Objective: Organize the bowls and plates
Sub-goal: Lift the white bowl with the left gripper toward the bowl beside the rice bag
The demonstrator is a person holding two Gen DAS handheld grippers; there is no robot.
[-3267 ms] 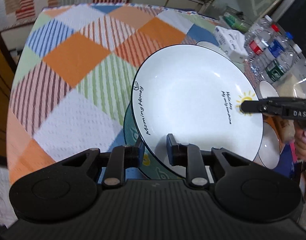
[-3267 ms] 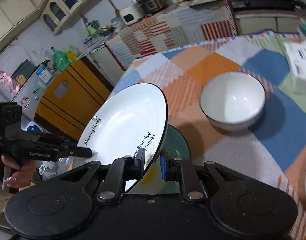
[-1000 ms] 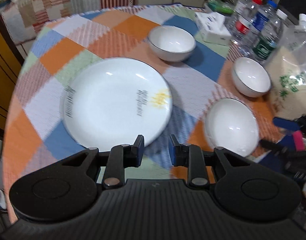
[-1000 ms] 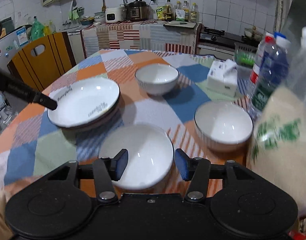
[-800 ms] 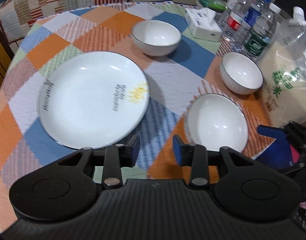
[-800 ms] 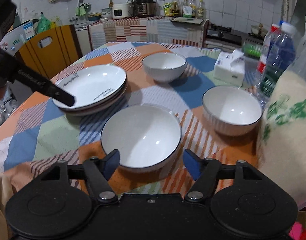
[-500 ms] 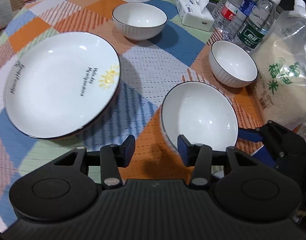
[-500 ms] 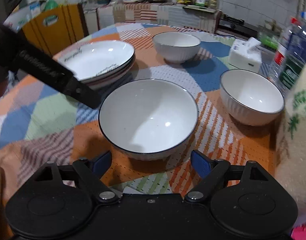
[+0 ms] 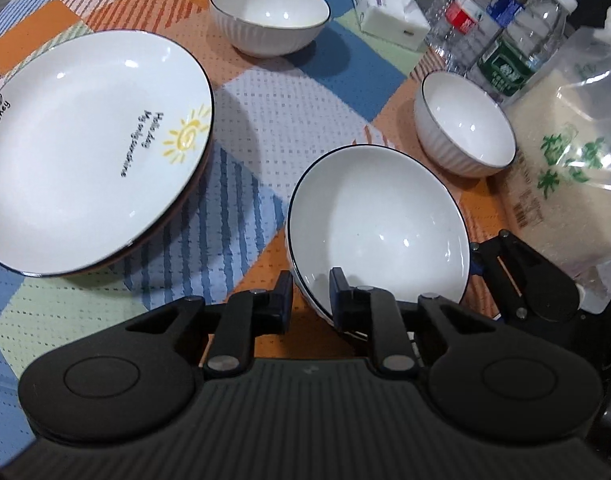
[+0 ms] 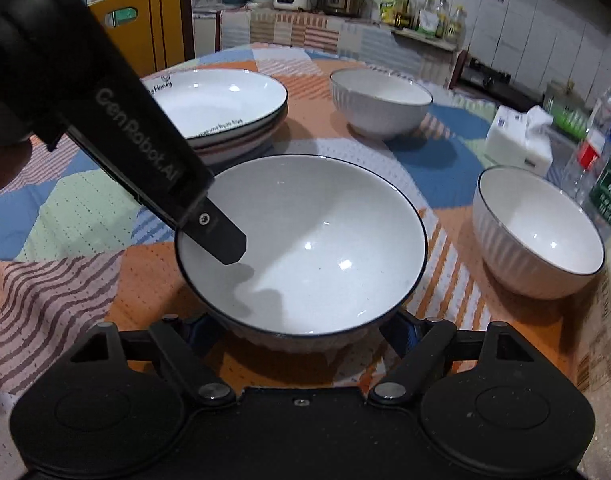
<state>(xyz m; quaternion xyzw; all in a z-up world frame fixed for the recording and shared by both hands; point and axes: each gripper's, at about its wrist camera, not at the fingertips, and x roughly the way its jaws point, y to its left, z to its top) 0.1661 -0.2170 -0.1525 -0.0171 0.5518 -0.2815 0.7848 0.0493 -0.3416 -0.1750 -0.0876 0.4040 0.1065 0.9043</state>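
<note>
A wide white bowl [image 9: 381, 224] with a dark rim sits on the checked tablecloth, also in the right wrist view [image 10: 305, 248]. My left gripper [image 9: 311, 300] straddles its near rim, one finger inside, one outside; the jaws are narrow. My right gripper [image 10: 301, 332] is wide open around the bowl's base on the opposite side. The left gripper's finger [image 10: 221, 236] shows over the rim in the right wrist view. Stacked white plates [image 9: 89, 144] with a sun print lie to the left. Two ribbed white bowls [image 9: 269, 16] [image 9: 465, 124] stand further off.
Water bottles [image 9: 505, 40], a tissue pack [image 9: 389, 4] and a bag of rice [image 9: 565, 168] crowd the table's right side. In the right wrist view a yellow chair [image 10: 145, 28] and a kitchen counter [image 10: 325, 28] stand behind the table.
Both grippers let go of the plate, now on the stack, and moved to the wide bowl. The left jaws have narrowed over its rim; the right has opened wide around its base.
</note>
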